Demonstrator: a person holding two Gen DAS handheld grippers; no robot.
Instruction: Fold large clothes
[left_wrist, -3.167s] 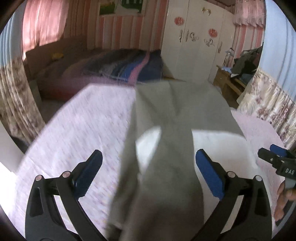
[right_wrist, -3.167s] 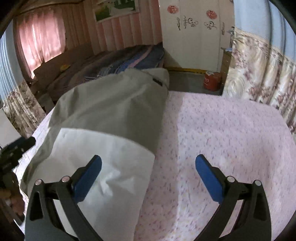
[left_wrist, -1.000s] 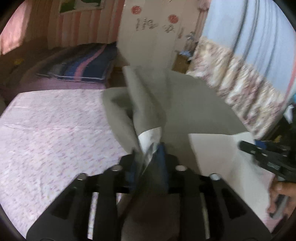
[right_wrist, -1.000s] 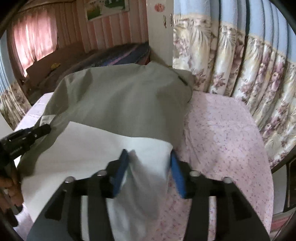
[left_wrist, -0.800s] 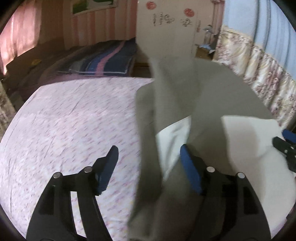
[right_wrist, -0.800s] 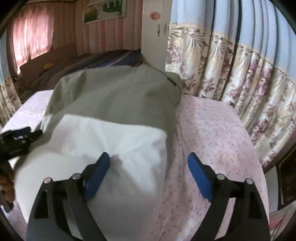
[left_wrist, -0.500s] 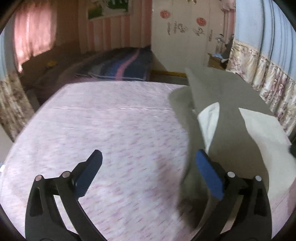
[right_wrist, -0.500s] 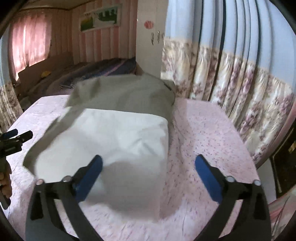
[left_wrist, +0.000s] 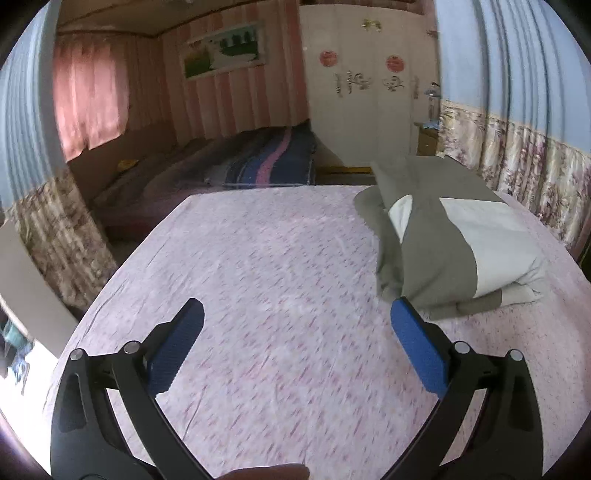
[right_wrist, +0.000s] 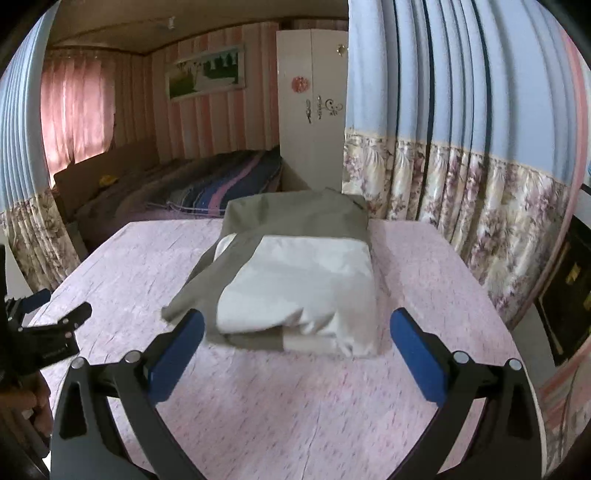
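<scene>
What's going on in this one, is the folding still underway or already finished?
A person with a hand-held gripper in each hand is folding a large grey and white garment on a pink patterned bed. The garment lies in a compact folded bundle, touched by neither tool. The right hand-held gripper hangs open just in front of it, and the left hand-held gripper is open over bare bedspread beside it. The fold looks done, or nearly so.

You see the folded garment (right_wrist: 295, 273) in olive-grey with a broad white panel. It lies on a surface (right_wrist: 295, 406) covered in pale pink cloth flecked with small darker pink marks. Your right tool (right_wrist: 295, 328) and left tool (left_wrist: 293, 325) are black with blue pads. The curtain (right_wrist: 461, 147) is blue above a cream floral band.
</scene>
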